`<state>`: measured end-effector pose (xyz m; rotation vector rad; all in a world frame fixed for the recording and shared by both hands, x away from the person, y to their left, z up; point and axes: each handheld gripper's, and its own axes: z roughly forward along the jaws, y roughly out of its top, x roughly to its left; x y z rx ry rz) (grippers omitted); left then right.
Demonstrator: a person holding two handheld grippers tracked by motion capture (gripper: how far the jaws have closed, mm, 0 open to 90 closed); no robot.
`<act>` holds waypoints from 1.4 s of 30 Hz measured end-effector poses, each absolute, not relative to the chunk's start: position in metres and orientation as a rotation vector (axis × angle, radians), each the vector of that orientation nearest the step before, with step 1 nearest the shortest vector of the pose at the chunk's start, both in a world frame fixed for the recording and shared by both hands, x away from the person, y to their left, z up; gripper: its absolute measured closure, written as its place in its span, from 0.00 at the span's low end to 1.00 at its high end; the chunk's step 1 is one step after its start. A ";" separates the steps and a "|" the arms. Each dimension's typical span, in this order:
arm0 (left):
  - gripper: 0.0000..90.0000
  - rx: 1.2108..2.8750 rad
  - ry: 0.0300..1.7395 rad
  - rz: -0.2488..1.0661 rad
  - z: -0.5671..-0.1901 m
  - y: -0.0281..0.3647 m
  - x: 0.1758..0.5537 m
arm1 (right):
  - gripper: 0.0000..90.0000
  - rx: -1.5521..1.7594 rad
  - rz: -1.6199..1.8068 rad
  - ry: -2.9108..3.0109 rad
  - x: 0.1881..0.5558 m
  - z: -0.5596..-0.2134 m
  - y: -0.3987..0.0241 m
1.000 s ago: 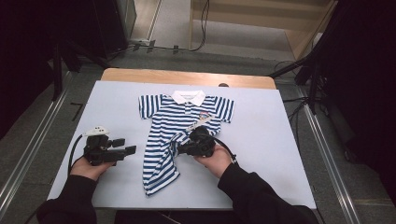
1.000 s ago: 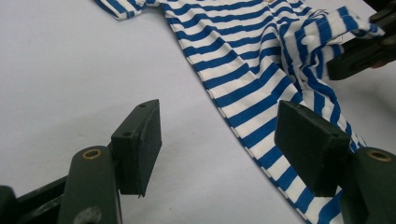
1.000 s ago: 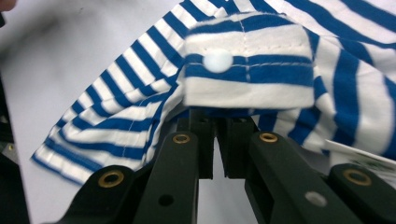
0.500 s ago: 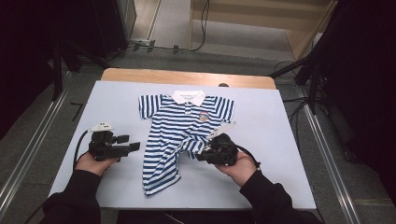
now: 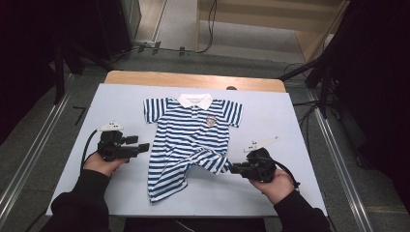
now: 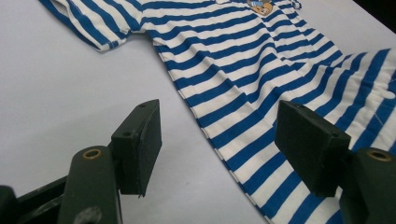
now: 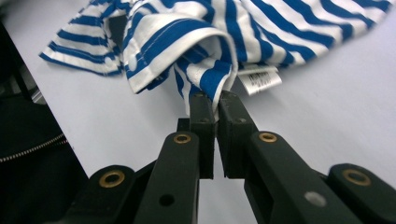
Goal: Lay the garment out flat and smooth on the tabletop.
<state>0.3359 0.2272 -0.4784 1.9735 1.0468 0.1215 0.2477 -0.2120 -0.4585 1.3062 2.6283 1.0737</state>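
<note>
Striped shirt (image 5: pixel 191 140) being spread flat on the tabletop (image 5: pixel 285 125).
Left of the shirt, the left gripper (image 5: pixel 141 149) is held with jaws wide and empty; its lower right hem is pinched by the right gripper (image 5: pixel 233 169), probably to be drawn outward and smoothed next.

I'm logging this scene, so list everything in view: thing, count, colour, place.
shirt: one, blue and white stripes, white collar, middle of the table, lower corner pulled out to the right.
label: one, white, on the shirt near the pinched corner.
table: one, pale top, wooden far edge.
cables: several, dark, floor beyond the table.
left gripper: one, black, open, beside the shirt's left edge.
right gripper: one, black, shut on the shirt's corner.
sleeves: two, dark, near edge.
</note>
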 end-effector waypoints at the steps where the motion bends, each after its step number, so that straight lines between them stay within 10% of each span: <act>1: 0.36 1.971 1.048 0.125 -0.478 0.226 0.337 | 0.93 1.310 1.066 2.621 0.245 -0.459 -0.215; 17: 0.36 1.977 1.049 0.124 -0.477 0.223 0.345 | 0.92 1.281 1.052 2.689 0.210 -0.461 -0.211; 26: 0.36 1.980 1.050 0.125 -0.477 0.223 0.345 | 0.65 1.270 1.211 2.582 0.206 -0.451 -0.221; 42: 0.36 1.995 1.048 0.125 -0.478 0.222 0.344 | 0.57 1.431 1.145 2.506 0.260 -0.485 -0.220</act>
